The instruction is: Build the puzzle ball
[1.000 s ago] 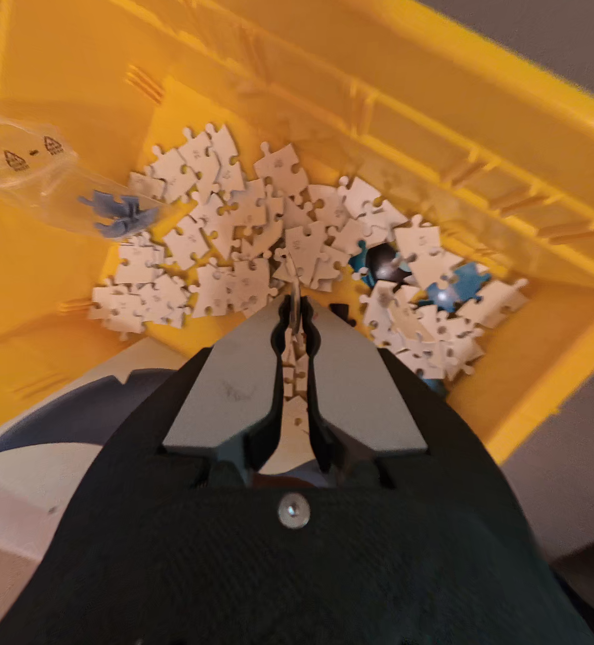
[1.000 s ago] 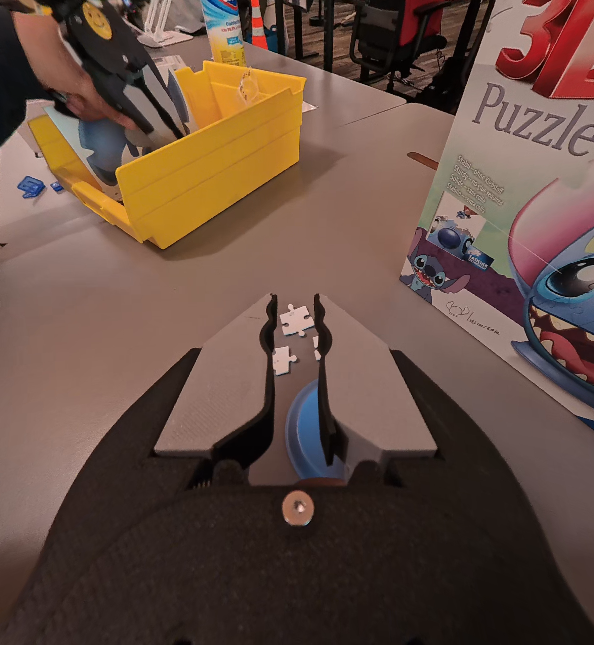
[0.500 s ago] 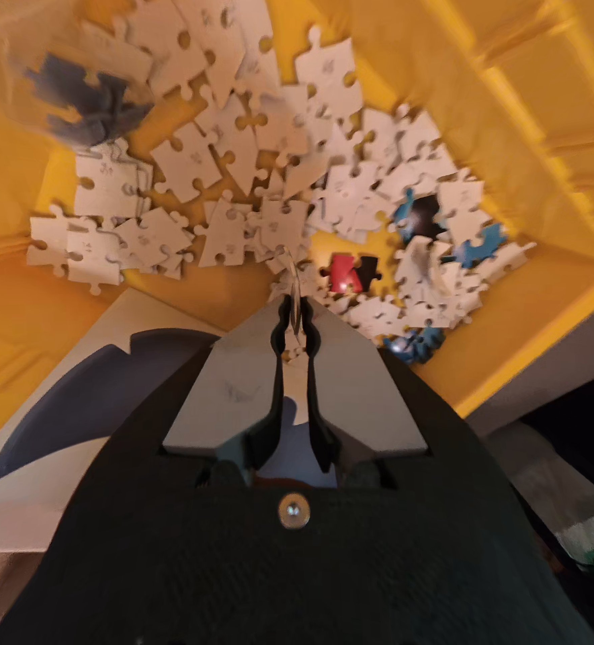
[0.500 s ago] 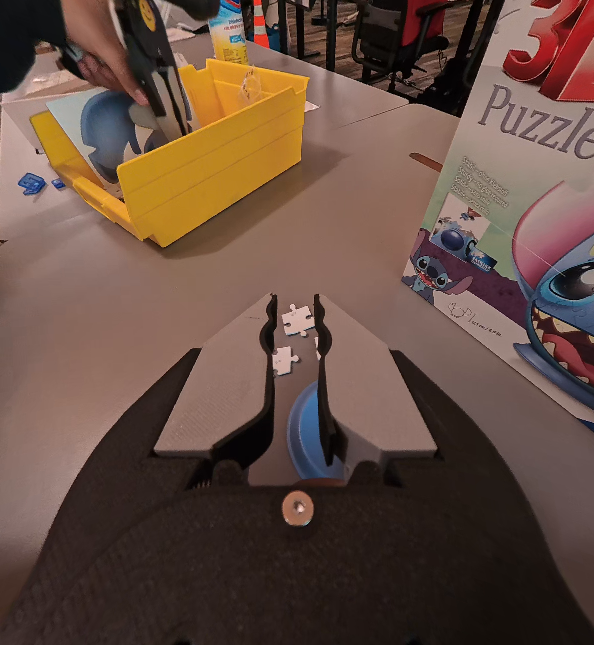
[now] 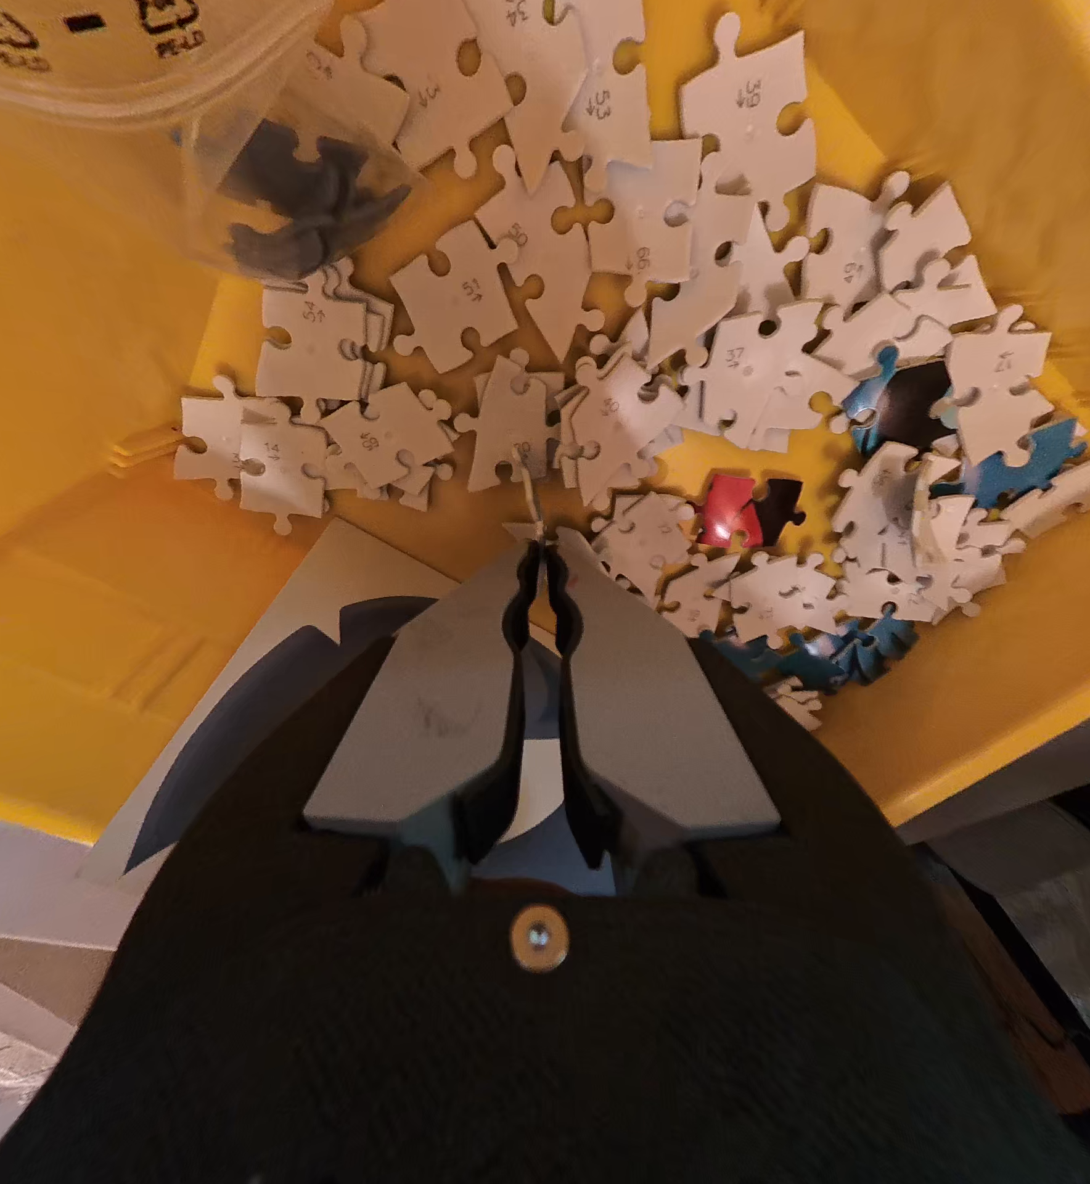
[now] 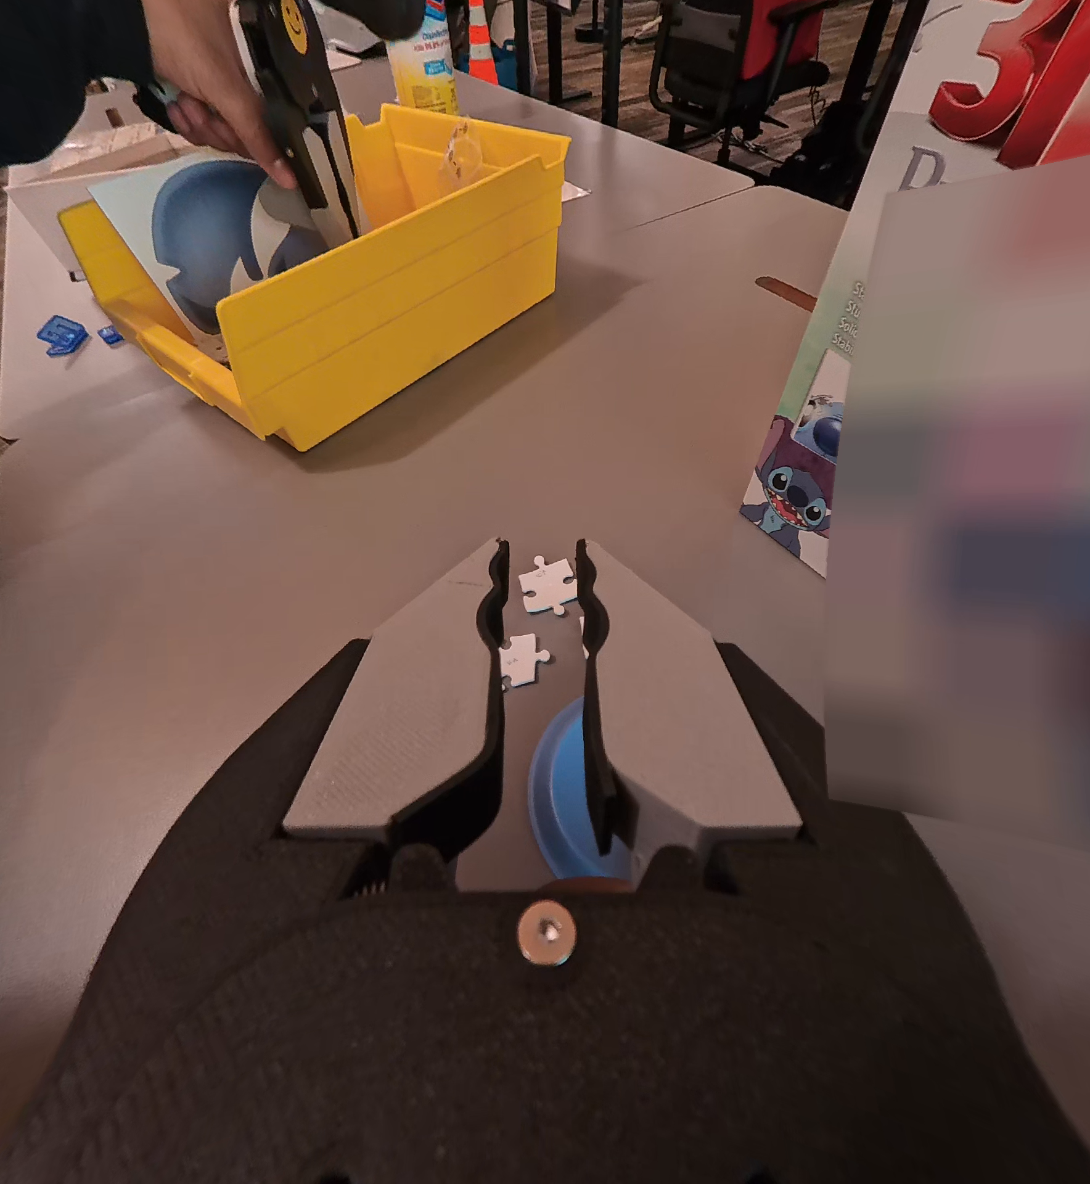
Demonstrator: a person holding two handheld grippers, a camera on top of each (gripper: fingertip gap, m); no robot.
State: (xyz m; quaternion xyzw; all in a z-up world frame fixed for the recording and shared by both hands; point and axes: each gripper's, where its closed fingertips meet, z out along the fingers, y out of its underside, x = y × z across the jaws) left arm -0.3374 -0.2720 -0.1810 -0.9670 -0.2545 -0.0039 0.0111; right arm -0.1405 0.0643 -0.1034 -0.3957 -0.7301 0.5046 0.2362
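Observation:
My left gripper [image 5: 541, 551] is inside the yellow bin [image 5: 81, 576], shut on a thin white puzzle piece [image 5: 531, 493] held edge-on at its tips. It hangs just above a pile of white-backed puzzle pieces [image 5: 594, 288], with a few blue, red and black ones at the right. My right gripper [image 6: 539, 551] is open and empty, low over the grey table. Two white puzzle pieces [image 6: 549, 584] [image 6: 522, 660] and a blue round stand [image 6: 558, 788] show between its fingers. The left gripper [image 6: 331, 192] also shows in the right wrist view, reaching into the bin [image 6: 401, 333].
A clear plastic bag with dark blue pieces [image 5: 292, 205] lies at the bin's far left. A printed sheet [image 5: 260, 705] leans inside the bin's near end. The puzzle box [image 6: 805, 448] stands upright at the right. Small blue parts [image 6: 62, 333] lie left of the bin. Some 40 cm of space lies between my two pairs of fingers.
My left gripper has gone deeper into the bin, closer to the pile, still shut on the piece. My right gripper has stayed in place.

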